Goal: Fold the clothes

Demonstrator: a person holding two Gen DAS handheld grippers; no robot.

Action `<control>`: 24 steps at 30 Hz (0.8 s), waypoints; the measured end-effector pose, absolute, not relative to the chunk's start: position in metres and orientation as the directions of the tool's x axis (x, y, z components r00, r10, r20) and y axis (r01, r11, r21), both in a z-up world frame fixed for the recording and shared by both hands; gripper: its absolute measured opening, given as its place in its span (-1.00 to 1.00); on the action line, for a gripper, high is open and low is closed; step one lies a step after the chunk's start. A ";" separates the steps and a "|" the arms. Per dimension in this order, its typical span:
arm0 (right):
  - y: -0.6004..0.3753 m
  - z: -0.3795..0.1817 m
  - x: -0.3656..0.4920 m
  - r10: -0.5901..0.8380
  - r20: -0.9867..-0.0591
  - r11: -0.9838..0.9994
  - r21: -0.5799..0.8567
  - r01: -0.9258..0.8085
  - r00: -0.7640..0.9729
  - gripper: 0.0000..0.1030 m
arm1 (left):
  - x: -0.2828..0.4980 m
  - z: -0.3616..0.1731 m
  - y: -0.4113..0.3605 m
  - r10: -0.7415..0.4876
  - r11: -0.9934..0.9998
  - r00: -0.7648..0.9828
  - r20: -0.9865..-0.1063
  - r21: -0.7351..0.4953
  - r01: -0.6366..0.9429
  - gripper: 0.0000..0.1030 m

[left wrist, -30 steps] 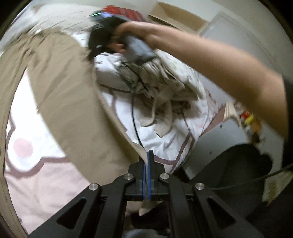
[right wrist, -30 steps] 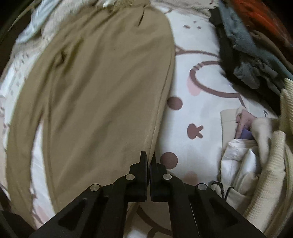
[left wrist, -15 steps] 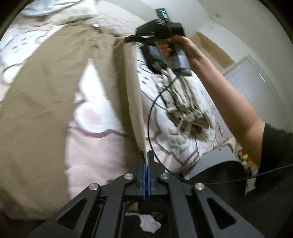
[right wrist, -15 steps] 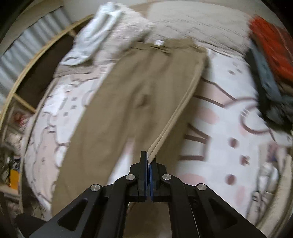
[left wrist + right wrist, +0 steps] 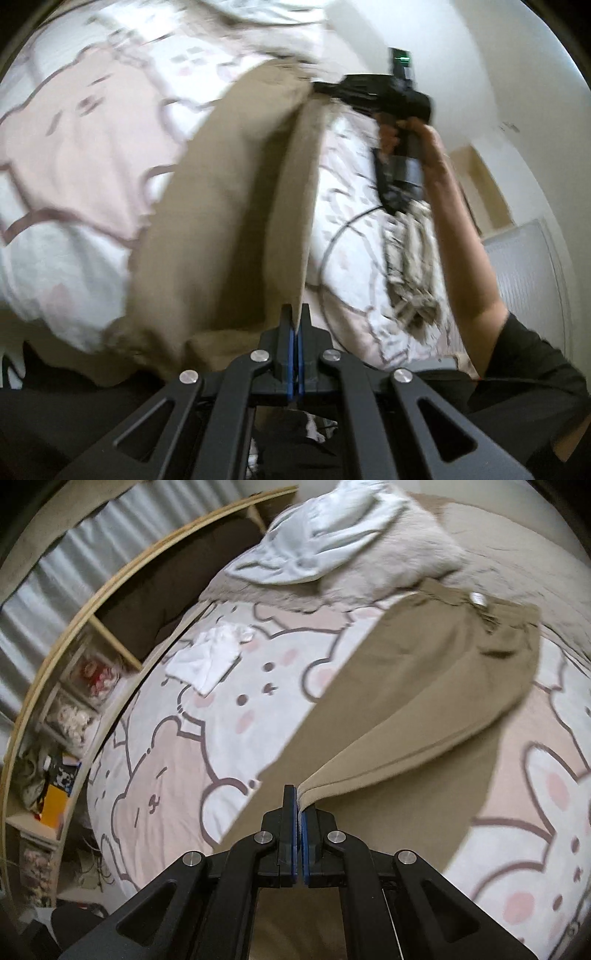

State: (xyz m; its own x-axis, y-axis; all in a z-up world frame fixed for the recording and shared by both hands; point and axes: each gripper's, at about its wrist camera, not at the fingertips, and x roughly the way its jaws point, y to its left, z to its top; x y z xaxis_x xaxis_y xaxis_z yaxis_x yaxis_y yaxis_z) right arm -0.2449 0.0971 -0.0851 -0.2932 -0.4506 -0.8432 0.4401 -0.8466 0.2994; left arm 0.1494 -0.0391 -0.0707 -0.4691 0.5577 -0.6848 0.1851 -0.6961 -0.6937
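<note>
Khaki trousers lie lengthwise on a bed with a pink and white cartoon sheet. My left gripper is shut on the raised edge of one trouser leg near its lower end. My right gripper is shut on the same leg's edge further up, and the fabric runs taut from it toward the waistband. In the left wrist view the right gripper shows at the top, held in a hand. The lifted leg is folded over the other leg of the trousers.
A pale blue garment and beige blanket lie by the headboard. A small white cloth sits on the sheet at left. Wooden shelves with clutter stand beside the bed. A patterned garment and a black cable lie on the bed's right side.
Both grippers have swept sideways across the bed, carrying the trouser leg's edge over the other leg. The views have swung from the clothes pile toward the shelves and wall.
</note>
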 end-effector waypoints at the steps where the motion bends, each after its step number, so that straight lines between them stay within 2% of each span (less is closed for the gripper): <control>1: 0.082 -0.091 -0.248 -0.442 -0.851 -0.845 0.289 0.450 -0.283 -0.96 | 0.149 -0.082 -0.050 0.552 -0.684 -0.460 -0.696 -0.693 0.228 -0.96; 6: 0.030 -0.135 -0.260 -0.389 -0.885 -0.847 0.234 0.477 -0.256 -0.96 | 0.145 -0.144 -0.089 0.545 -0.597 -0.395 -0.740 -0.673 0.436 -0.96; 9: 0.007 -0.167 -0.261 -0.349 -0.896 -0.843 0.174 0.508 -0.273 -0.95 | 0.137 -0.167 -0.097 0.553 -0.574 -0.351 -0.755 -0.651 0.497 -0.96; 10: 0.005 -0.173 -0.259 -0.354 -0.892 -0.839 0.168 0.518 -0.283 -0.72 | 0.134 -0.170 -0.096 0.542 -0.595 -0.334 -0.772 -0.632 0.496 -0.96; 11: 0.004 -0.179 -0.255 -0.362 -0.885 -0.833 0.165 0.528 -0.295 0.00 | 0.131 -0.172 -0.095 0.534 -0.612 -0.317 -0.784 -0.617 0.495 -0.96; 13: 0.011 -0.177 -0.249 -0.360 -0.873 -0.847 0.156 0.509 -0.330 0.82 | 0.127 -0.176 -0.095 0.534 -0.626 -0.292 -0.793 -0.603 0.494 -0.96; 16: 0.042 -0.160 -0.235 -0.377 -0.858 -0.871 0.200 0.449 -0.349 0.81 | 0.124 -0.181 -0.096 0.526 -0.642 -0.267 -0.807 -0.583 0.498 -0.96; 21: 0.122 -0.128 -0.172 -0.518 -0.811 -0.823 0.387 0.416 -0.272 0.78 | 0.119 -0.181 -0.097 0.478 -0.690 -0.236 -0.846 -0.528 0.495 -0.96; 24: 0.152 -0.119 -0.115 -0.548 -0.812 -0.786 0.419 0.455 -0.199 0.50 | 0.117 -0.176 -0.091 0.420 -0.737 -0.221 -0.880 -0.473 0.483 -0.96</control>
